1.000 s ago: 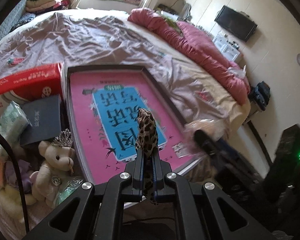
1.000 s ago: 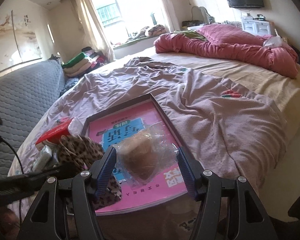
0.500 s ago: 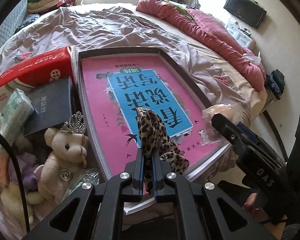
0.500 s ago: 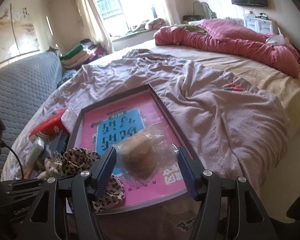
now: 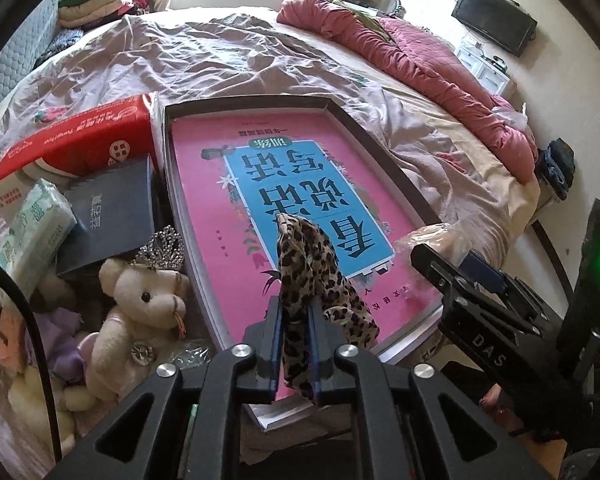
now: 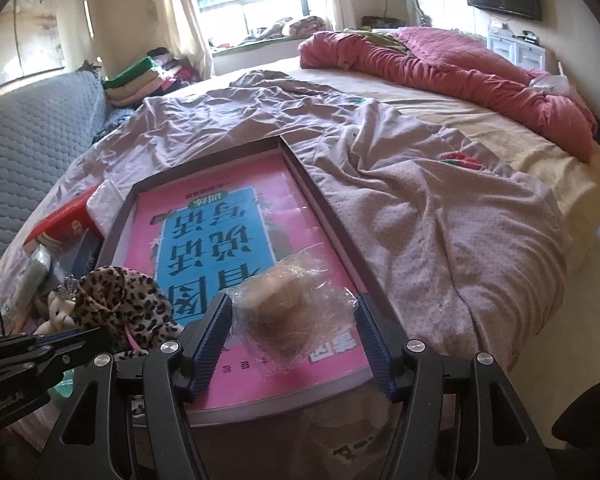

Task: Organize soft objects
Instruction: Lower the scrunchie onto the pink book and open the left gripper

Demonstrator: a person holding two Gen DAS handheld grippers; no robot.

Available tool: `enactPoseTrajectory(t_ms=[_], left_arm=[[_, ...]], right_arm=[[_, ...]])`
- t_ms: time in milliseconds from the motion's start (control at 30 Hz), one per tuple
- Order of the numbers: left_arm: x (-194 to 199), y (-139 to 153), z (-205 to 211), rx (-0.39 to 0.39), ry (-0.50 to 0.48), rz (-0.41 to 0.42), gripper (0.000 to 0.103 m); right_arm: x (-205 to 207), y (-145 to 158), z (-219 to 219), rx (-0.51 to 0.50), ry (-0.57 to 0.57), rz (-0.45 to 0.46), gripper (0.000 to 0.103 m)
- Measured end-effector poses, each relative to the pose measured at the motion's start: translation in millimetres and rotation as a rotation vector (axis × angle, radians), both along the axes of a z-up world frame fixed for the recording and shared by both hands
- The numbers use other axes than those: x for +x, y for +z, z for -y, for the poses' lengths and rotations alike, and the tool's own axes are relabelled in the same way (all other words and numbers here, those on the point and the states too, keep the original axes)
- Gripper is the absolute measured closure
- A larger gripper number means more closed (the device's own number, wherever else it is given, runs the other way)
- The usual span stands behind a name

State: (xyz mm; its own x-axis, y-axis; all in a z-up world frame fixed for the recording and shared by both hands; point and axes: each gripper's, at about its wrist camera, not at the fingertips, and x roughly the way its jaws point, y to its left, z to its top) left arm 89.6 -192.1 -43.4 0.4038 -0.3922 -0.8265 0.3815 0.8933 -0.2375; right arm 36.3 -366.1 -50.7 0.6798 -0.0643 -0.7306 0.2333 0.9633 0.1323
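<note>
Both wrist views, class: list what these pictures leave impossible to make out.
- Bagged item, right view: crinkled plastic blurs it, so its identity is unclear.
- Leopard cloth, left view: its lower end is hidden between the left gripper fingers.
- Plush pile, left view: cut off by the edge and crossed by a cable.

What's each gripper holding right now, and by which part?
Left gripper is shut on the leopard-print cloth, pinched at a bunched middle fold. Right gripper is open around the plastic-wrapped item, not clamped.

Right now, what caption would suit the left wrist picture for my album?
Left gripper jaws pinching a leopard-print cloth above a pink book, teddy bear alongside.
</note>
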Motion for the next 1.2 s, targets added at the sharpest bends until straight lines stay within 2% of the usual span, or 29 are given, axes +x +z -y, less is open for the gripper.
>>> enactPoseTrajectory(t_ms=[367,500,867,1200], left_arm=[[-2,7,-9,-0.012,0.019,0.009,0.078],[-6,14,-12,-0.024,0.022,0.024,0.066],[-13,25,-21,-0.014,0.038,0.065,0.065],[-20,30,-28,-0.006,0.05,0.069,0.056]], right_arm=[[0,-4,3,-0.003,-0.024,-0.02,0.035],[2,-8,3,-0.001,-0.024,-0.034,0.035],[3,-13,-3,-0.021,-0.007,-0.055,0.035],[-1,-7,-3,-0.051,-0.017,-0.054,0.029]])
